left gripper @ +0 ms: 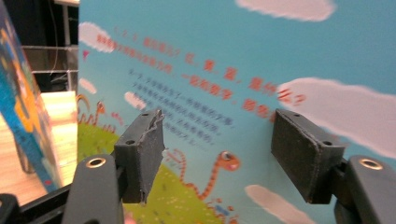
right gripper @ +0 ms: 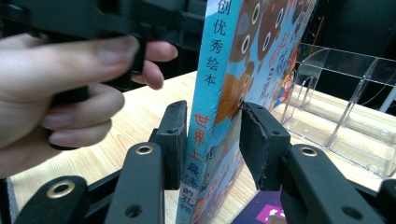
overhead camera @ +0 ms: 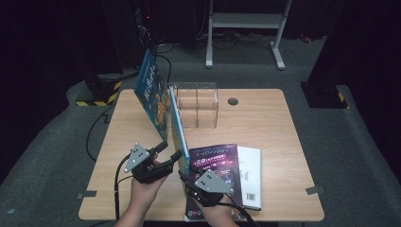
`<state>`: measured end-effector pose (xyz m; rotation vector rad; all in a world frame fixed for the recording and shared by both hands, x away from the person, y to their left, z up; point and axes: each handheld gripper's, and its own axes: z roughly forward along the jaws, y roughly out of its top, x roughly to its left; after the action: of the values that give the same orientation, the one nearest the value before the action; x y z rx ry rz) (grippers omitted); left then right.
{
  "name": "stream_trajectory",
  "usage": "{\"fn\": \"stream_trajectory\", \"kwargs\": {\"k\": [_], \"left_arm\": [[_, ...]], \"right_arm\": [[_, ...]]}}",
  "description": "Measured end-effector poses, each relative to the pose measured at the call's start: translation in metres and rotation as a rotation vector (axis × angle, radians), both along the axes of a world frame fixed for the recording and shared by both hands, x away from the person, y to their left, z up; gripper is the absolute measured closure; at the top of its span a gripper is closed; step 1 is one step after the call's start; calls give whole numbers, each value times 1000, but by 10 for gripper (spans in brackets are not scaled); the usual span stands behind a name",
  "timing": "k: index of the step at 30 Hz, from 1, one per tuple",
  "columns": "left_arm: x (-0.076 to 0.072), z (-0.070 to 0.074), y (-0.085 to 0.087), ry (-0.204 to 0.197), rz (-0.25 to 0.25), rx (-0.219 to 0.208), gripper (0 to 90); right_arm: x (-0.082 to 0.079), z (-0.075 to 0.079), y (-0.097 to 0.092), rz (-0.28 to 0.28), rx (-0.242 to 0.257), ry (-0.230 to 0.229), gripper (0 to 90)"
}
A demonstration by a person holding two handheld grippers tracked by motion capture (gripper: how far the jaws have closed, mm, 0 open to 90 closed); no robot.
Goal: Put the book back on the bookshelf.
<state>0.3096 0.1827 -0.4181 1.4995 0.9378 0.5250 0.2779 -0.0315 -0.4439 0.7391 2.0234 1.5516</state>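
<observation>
A large blue picture book (overhead camera: 158, 101) stands on edge on the bench (overhead camera: 265, 118), its covers parted so that it forms a narrow V seen from above. Its long axis runs from the near middle of the bench toward eleven o'clock, and the far end rises higher than the near end, so the book leans up and away toward the far left corner. The spine, printed with red and dark characters, faces the person at the near end.

The right gripper (right gripper: 212, 149) sits at the near end of the book at about six o'clock on the bench. In the right gripper view its two black fingers (right gripper: 173, 140) bracket the spine: the left finger lies against the blue spine, the right one against the illustrated cover, so the book is grasped there.

The left gripper (overhead camera: 161, 158) is at seven o'clock, just left of the book. In the left gripper view its fingers (left gripper: 140, 154) stand well apart and released, facing the back cover with its clouds, green hill and orange worm; nothing lies between them.

A clear acrylic organiser (overhead camera: 196, 104) with compartments stands at twelve o'clock, just right of the book's far part. A purple booklet (overhead camera: 217, 163) lies flat at five o'clock, partly over a white book (overhead camera: 250, 175) beside it
</observation>
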Motion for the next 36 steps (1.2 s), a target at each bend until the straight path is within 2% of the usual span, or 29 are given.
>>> {"fn": "stream_trajectory", "kwargs": {"k": [2,6,9,16,21,27,29,31,36], "left_arm": [[-2,2,0,-7,-3,-2,338],[-8,7,2,-19,-26,-15,310],[-15,13,2,-43,-64,-40,282],[-31,26,-4,-112,-72,-15,237],[-38,31,-6,-141,-71,2,225],[-49,41,-11,-182,-39,45,201],[-52,43,-16,-169,-16,80,199],[-52,44,-21,-148,-5,94,198],[-52,40,-30,-125,13,123,192]], "right_arm": [[-2,0,1,-10,-22,-26,619],[-1,0,1,7,0,-3,621],[-1,0,1,9,4,0,621],[1,-1,1,11,16,11,620],[1,-1,1,10,21,14,620],[1,-1,2,14,27,17,621],[1,-1,2,17,28,20,621],[1,-2,3,19,30,22,622],[0,-2,5,24,33,26,624]]}}
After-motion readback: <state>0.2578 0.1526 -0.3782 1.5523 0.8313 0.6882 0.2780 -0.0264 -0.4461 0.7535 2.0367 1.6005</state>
